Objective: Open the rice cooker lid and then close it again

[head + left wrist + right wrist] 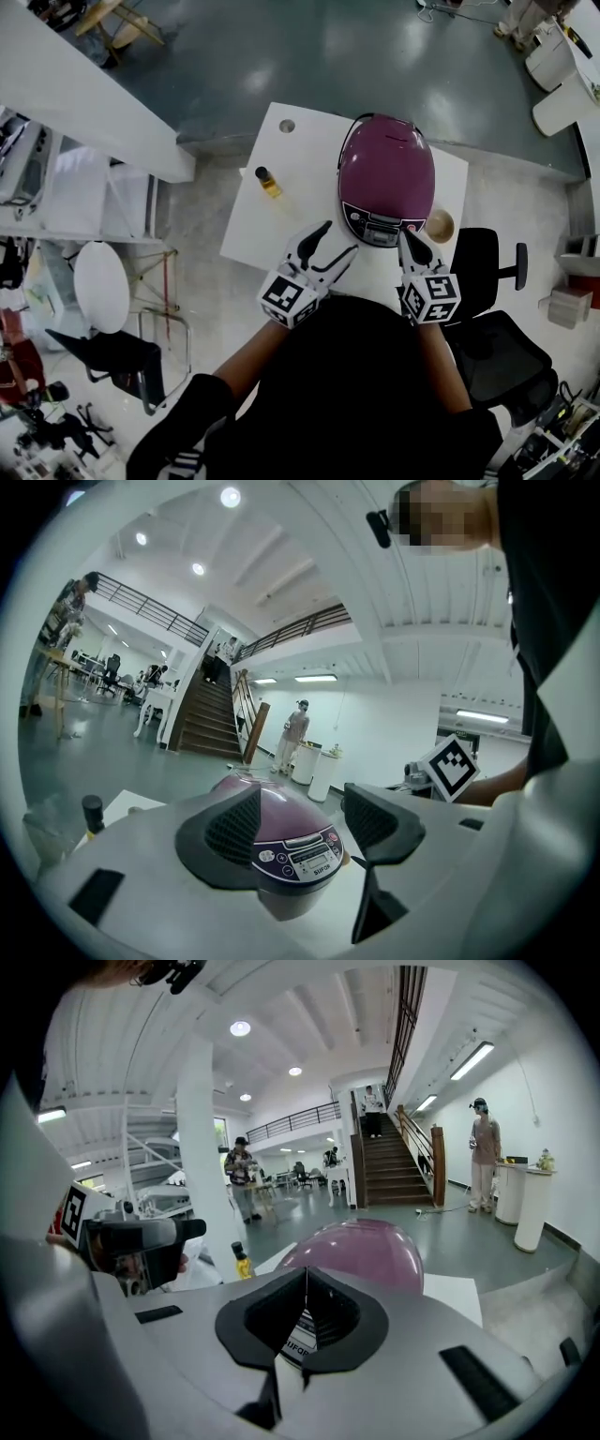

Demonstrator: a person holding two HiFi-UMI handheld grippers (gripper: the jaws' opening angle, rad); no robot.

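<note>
Where legible, reads approx. "SUPOR" below LCD on grey ctrl panel of rice cooker (386, 178). Glossy purple dome, lid down, on flat white table (272, 220), right half. Left gripper (339, 238): ribbed black pads spread, nothing between, short of panel. Right gripper (405, 236): pads pressed together, empty, just beside panel's right edge.

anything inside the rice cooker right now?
Can't tell. The rice cooker has its purple lid shut, so the inside is covered. Only the dome and the front control panel show.
</note>
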